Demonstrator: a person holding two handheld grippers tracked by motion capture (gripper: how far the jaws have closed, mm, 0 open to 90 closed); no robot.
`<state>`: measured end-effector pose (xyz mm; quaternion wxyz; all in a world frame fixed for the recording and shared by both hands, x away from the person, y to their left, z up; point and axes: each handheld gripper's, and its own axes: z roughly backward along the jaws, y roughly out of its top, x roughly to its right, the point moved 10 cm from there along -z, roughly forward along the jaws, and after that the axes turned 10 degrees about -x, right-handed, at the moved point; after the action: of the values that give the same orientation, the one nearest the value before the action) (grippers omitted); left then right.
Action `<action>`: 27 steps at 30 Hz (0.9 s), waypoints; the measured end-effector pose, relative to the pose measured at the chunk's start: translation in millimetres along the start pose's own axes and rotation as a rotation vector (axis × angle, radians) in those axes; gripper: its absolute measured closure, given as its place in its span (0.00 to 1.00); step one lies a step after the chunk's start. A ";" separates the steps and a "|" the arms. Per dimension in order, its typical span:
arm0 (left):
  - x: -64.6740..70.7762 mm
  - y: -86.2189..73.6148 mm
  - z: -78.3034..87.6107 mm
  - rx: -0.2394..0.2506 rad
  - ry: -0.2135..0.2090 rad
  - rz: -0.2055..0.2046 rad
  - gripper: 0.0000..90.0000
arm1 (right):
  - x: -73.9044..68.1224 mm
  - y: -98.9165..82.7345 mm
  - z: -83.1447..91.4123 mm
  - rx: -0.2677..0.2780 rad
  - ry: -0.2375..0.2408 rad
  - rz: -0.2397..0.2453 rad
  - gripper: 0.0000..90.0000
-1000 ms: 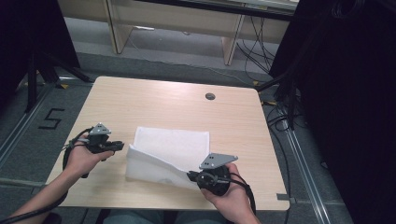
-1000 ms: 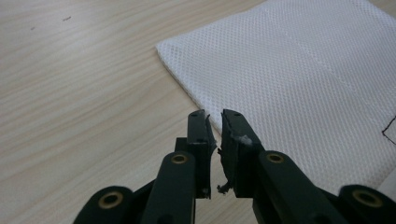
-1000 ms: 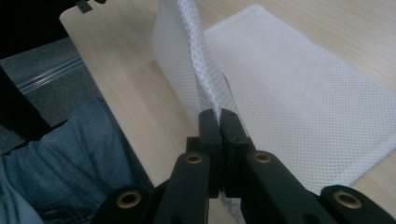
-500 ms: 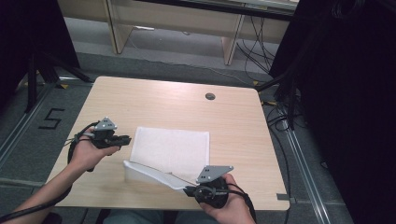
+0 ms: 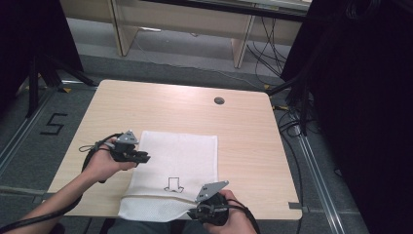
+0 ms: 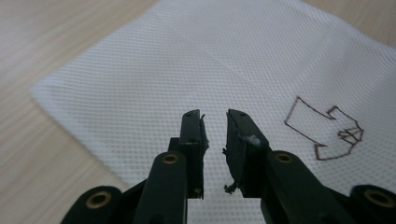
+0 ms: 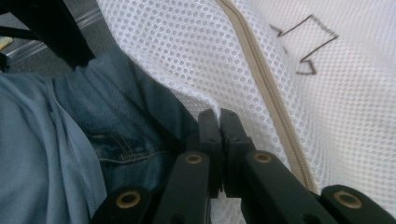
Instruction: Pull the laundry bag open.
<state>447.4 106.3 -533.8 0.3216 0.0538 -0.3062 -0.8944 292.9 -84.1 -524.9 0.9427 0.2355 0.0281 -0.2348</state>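
A white mesh cloth (image 5: 180,151) lies flat on the wooden table (image 5: 243,126), its near part hanging over the front edge. It bears a drawn outline mark (image 5: 173,185) and a beige zip strip (image 7: 266,88). My left gripper (image 5: 145,157) hovers over the cloth's left side. Its jaws have just been opening and stand slightly apart (image 6: 215,114), with nothing between them, above the cloth (image 6: 187,60) and left of the mark (image 6: 327,135). My right gripper (image 5: 192,214) is at the front table edge, shut (image 7: 219,114) on the cloth's near edge (image 7: 205,51).
A round cable hole (image 5: 219,100) sits at the table's far right. A "5" (image 5: 53,124) is marked on the floor to the left. Dark equipment and cables stand to the right. The person's jeans (image 7: 116,126) are below the table edge.
The right gripper has sunk toward the near edge with the cloth's edge, and the lifted fold now lies flat. The left gripper has moved right onto the cloth's left side and its jaws have parted.
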 end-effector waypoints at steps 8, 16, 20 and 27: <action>23.7 -1.2 -22.1 -0.067 -0.026 -0.080 0.72 | 3.4 -3.3 -10.2 -0.047 -0.007 -0.010 1.00; 31.3 -6.9 -38.0 -0.147 -0.011 -0.172 0.66 | 7.8 -2.1 -11.8 -0.069 -0.027 -0.028 0.92; 32.7 -13.6 -45.5 -0.165 0.010 -0.165 0.66 | 6.2 -1.5 -7.5 -0.040 -0.013 -0.033 0.77; 31.5 -16.2 -49.0 -0.171 0.028 -0.173 0.68 | 12.4 4.0 17.4 0.062 -0.021 -0.122 0.66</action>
<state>428.1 71.7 -579.6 0.2510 0.0648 -0.2186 -0.9407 304.8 -94.2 -509.7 0.9191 0.2600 0.0253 -0.2950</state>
